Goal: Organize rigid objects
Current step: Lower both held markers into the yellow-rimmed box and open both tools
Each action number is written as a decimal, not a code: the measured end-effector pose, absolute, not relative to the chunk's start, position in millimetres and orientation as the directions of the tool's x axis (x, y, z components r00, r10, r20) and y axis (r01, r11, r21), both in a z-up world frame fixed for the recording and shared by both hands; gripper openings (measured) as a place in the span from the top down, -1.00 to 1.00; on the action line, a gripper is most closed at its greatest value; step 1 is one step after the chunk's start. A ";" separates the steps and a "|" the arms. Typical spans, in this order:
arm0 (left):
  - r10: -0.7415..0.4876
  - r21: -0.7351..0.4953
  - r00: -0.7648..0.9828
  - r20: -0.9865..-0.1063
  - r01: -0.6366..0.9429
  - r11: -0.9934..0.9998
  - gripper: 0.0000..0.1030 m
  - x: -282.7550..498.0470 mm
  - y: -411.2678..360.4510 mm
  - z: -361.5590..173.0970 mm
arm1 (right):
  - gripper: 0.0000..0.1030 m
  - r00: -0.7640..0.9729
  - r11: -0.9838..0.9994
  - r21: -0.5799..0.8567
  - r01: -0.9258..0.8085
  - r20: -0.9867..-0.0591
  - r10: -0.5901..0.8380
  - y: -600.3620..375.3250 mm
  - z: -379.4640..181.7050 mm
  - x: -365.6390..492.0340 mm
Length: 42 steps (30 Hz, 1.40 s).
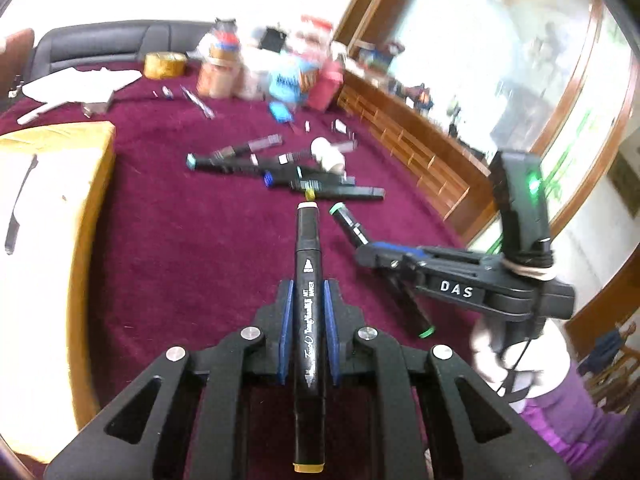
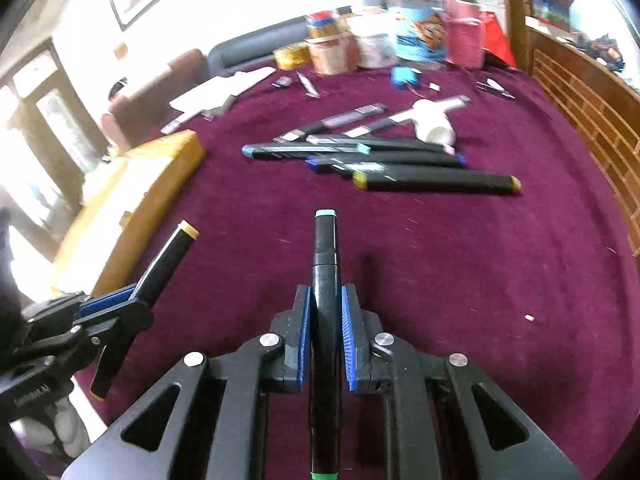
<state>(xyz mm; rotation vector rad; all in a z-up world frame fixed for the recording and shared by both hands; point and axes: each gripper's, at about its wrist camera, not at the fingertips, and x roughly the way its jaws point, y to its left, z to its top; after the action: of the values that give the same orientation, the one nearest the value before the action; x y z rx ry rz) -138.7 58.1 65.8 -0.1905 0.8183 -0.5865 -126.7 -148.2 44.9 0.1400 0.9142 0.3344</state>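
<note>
My left gripper (image 1: 307,300) is shut on a black marker with yellow caps (image 1: 307,264), which points forward above the maroon table. It also shows at the left of the right wrist view (image 2: 160,262). My right gripper (image 2: 325,308) is shut on a black marker with green caps (image 2: 325,264); the left wrist view shows it at the right (image 1: 352,230). A pile of several black markers (image 2: 384,160) lies ahead on the cloth, with a small white cup (image 2: 434,128) on its side behind them.
A yellow-edged box (image 1: 52,200) sits at the left. Jars and tins (image 2: 400,44) crowd the far edge, with papers (image 2: 224,88) and small items near them. A wooden railing (image 2: 592,120) runs along the right side.
</note>
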 end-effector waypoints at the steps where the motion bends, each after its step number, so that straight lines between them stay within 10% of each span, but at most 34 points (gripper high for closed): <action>1: -0.563 -0.385 0.551 -0.615 0.413 0.825 0.77 -140.6 67.4 73.1 | 0.74 0.562 0.933 0.272 -0.237 -0.745 0.360 -143.4 49.1 -126.7; 18: -0.269 -0.388 0.658 -0.703 -0.038 0.921 0.76 -42.0 295.7 76.4 | 0.74 0.277 0.705 0.578 -0.411 -0.657 0.701 62.0 79.6 -50.9; 42: -0.342 -0.529 0.629 -0.698 -0.131 0.838 0.58 7.2 345.3 38.9 | 0.53 0.310 0.804 0.485 -0.345 -0.749 0.585 172.3 47.2 36.7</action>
<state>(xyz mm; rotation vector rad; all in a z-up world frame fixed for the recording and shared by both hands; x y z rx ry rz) 7.2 345.3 38.9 -0.5828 0.8946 -0.1291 36.7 172.3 47.2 0.2522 1.0944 0.6229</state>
